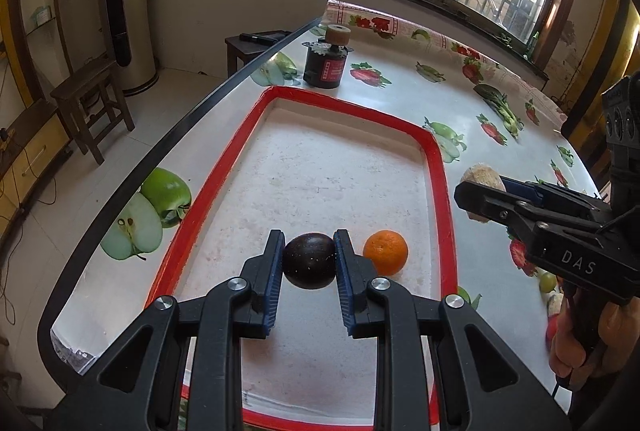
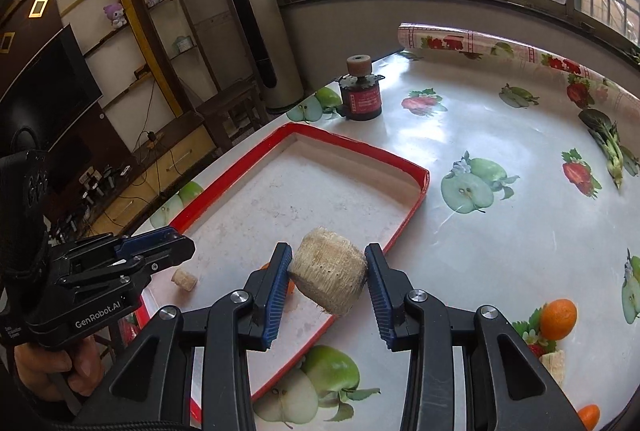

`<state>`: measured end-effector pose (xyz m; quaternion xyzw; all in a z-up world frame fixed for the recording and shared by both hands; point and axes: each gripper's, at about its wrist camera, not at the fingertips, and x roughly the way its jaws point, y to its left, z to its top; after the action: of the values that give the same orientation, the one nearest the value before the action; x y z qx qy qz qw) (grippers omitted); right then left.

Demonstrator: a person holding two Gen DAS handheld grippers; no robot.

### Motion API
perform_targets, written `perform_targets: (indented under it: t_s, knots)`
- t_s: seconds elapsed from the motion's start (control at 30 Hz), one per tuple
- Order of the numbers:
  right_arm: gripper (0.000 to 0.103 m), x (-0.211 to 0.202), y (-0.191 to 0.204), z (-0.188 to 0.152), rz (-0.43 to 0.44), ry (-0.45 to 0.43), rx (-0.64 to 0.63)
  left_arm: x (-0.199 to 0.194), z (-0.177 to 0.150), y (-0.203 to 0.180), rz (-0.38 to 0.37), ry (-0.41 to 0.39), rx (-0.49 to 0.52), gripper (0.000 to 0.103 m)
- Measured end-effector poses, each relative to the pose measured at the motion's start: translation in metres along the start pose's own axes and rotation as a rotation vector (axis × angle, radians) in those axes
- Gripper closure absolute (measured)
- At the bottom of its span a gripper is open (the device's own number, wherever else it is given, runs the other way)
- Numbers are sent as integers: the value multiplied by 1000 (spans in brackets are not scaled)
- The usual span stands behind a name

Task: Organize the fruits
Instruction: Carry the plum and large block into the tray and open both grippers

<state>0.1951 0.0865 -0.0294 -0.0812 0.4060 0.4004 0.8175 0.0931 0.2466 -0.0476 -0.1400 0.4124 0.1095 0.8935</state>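
Your dark plum sits pinched between blue pads, hanging over the near end of the red-rimmed tray. An orange rests in the tray just to its right. Your pale, fibrous chunk is clamped side to side, tilted, above the tray's right rim. A small beige piece lies in the tray. Another orange waits on the table.

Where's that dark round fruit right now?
In the left wrist view, the dark fruit sits between the left gripper's fingers, over the red tray, beside an orange.
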Motion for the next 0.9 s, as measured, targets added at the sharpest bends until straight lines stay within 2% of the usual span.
perform_targets:
  t_s: [0.4, 0.77, 0.87, 0.9]
  knots:
    - [65, 73, 8, 17, -8, 106, -33, 35, 0, 11, 11, 73, -21, 81]
    - [62, 101, 10, 10, -33, 157, -74, 49, -4, 12, 34, 121, -20, 80]
    - [60, 98, 11, 10, -38, 148, -79, 48, -3, 11, 50, 129, -22, 74]
    - [56, 95, 11, 11, -36, 142, -79, 45, -3, 11, 55, 123, -24, 68]
